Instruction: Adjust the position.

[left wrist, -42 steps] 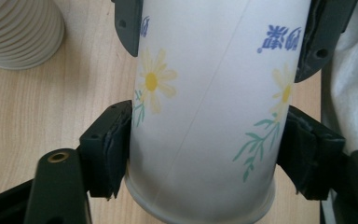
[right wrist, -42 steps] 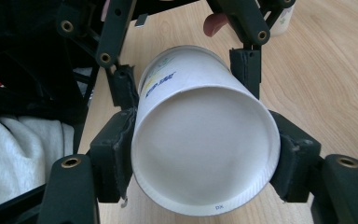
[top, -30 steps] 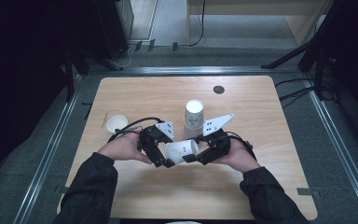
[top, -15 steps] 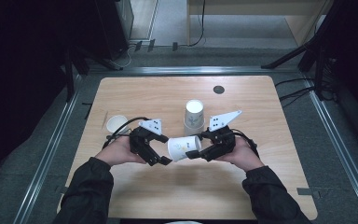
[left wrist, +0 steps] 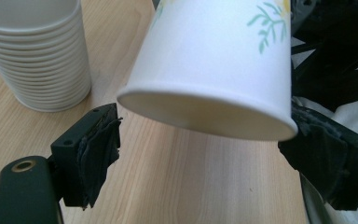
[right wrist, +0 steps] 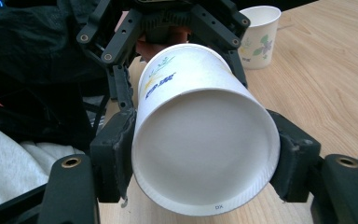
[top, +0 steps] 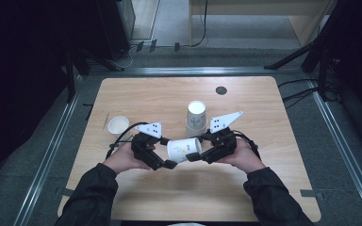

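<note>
A pale wooden table (top: pixel 264 197) under dim light: nearest, the right gripper (top: pixel 195 155) clamps the paper cup (top: pixel 184 149) sideways; the left gripper (top: pixel 167 164) has drawn back, jaws wide beside its rim. Beyond the cup, the stack (top: pixel 196 117) waits

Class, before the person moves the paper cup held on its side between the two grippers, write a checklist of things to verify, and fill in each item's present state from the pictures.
1. Right gripper clamps the base of the paper cup: ok, both pads press its sides in the right gripper view.
2. Left gripper grips the cup's rim: not ok, its jaws stand apart from the rim on both sides.
3. Cup clear of the table: ok, it hangs on its side above the wood.
4. Stack of upturned cups undisturbed: ok, upright behind the grippers.
5. Single upright cup out of the way: ok, off to the left.
6. Cup undented: cannot tell.
</note>
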`<action>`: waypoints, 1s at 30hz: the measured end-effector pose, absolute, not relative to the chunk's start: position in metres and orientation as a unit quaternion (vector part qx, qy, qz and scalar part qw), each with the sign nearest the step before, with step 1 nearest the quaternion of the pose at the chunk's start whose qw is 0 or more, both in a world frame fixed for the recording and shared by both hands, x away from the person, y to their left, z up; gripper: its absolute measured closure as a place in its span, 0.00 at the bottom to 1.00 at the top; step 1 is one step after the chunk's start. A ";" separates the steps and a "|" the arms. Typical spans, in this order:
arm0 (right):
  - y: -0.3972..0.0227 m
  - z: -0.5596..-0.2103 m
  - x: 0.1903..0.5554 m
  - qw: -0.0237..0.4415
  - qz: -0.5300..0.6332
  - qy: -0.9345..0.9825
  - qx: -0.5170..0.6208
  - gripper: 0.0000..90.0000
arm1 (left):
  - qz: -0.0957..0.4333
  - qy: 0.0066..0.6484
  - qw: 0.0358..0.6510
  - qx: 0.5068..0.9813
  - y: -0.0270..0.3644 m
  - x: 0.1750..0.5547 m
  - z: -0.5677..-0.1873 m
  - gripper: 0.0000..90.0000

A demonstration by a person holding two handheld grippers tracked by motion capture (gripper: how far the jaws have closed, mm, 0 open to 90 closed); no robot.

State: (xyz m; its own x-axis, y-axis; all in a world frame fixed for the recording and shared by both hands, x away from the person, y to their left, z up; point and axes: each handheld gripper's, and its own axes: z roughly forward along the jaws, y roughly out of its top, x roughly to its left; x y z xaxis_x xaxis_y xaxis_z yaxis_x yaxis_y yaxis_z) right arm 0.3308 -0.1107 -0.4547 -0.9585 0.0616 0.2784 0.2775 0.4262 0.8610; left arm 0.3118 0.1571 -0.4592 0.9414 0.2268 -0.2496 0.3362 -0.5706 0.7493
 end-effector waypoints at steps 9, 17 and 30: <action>-0.105 -0.456 0.330 0.117 -0.527 -0.836 -0.097 0.38 | -0.060 0.140 0.464 0.873 0.152 0.310 -0.460 0.16; -0.103 -0.457 0.330 0.126 -0.532 -0.832 -0.094 0.38 | -0.059 0.135 0.472 0.869 0.154 0.309 -0.460 0.24; -0.101 -0.457 0.329 0.118 -0.529 -0.835 -0.096 0.28 | -0.057 0.134 0.466 0.873 0.157 0.310 -0.456 0.28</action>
